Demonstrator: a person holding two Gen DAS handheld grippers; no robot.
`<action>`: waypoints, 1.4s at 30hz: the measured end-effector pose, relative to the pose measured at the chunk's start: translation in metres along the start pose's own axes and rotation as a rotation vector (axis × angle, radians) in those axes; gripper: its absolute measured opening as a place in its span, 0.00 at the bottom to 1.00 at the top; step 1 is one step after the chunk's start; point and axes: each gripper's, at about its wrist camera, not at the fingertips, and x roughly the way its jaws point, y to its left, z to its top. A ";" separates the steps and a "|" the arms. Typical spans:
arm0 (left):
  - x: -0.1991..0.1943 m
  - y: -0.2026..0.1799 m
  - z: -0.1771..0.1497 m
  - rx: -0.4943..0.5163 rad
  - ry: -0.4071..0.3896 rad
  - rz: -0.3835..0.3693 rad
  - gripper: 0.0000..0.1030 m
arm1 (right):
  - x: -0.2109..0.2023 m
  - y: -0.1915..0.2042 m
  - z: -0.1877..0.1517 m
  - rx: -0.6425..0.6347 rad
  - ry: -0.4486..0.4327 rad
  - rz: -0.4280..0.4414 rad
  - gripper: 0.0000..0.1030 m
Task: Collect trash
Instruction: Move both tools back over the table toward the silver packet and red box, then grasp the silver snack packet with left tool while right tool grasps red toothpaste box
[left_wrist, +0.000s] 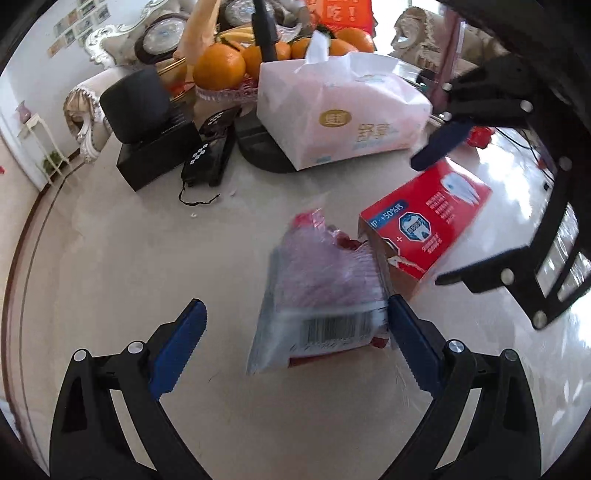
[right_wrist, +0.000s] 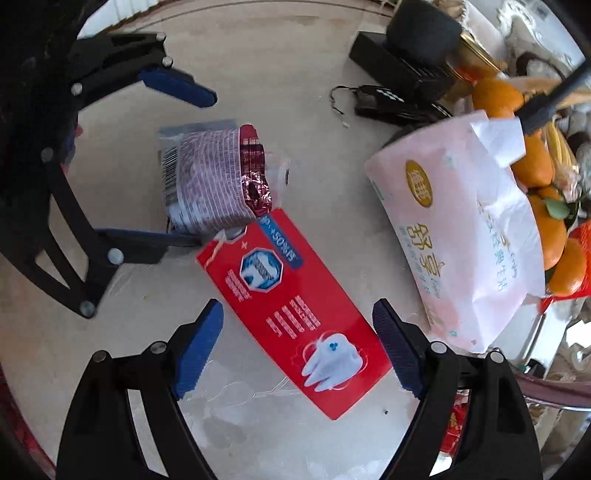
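A crumpled clear and red snack wrapper (left_wrist: 325, 295) with a barcode lies on the pale table; it also shows in the right wrist view (right_wrist: 210, 181). My left gripper (left_wrist: 295, 314) is open, its right pad touching the wrapper's edge, the left pad well apart. A red toothpaste box (right_wrist: 295, 314) lies flat beside the wrapper; it also shows in the left wrist view (left_wrist: 424, 225). My right gripper (right_wrist: 297, 321) is open with the box between its pads, not gripped. The left gripper appears in the right wrist view (right_wrist: 177, 162), and the right gripper in the left wrist view (left_wrist: 436, 214).
A pink tissue pack (left_wrist: 340, 114) stands behind the trash, also seen in the right wrist view (right_wrist: 461, 236). A bowl of oranges (left_wrist: 221, 66), a black box with a round speaker (left_wrist: 147, 125) and a black case with a cord (left_wrist: 207, 158) sit at the back.
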 end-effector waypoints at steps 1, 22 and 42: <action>0.002 0.001 0.001 -0.016 -0.005 0.000 0.92 | 0.000 -0.003 -0.002 0.024 -0.009 0.014 0.77; 0.019 0.006 0.019 0.085 0.025 -0.042 0.92 | -0.006 0.010 -0.040 0.390 -0.177 -0.086 0.76; 0.031 0.033 0.028 -0.124 0.033 -0.177 0.90 | -0.005 0.001 -0.059 0.574 -0.219 -0.024 0.45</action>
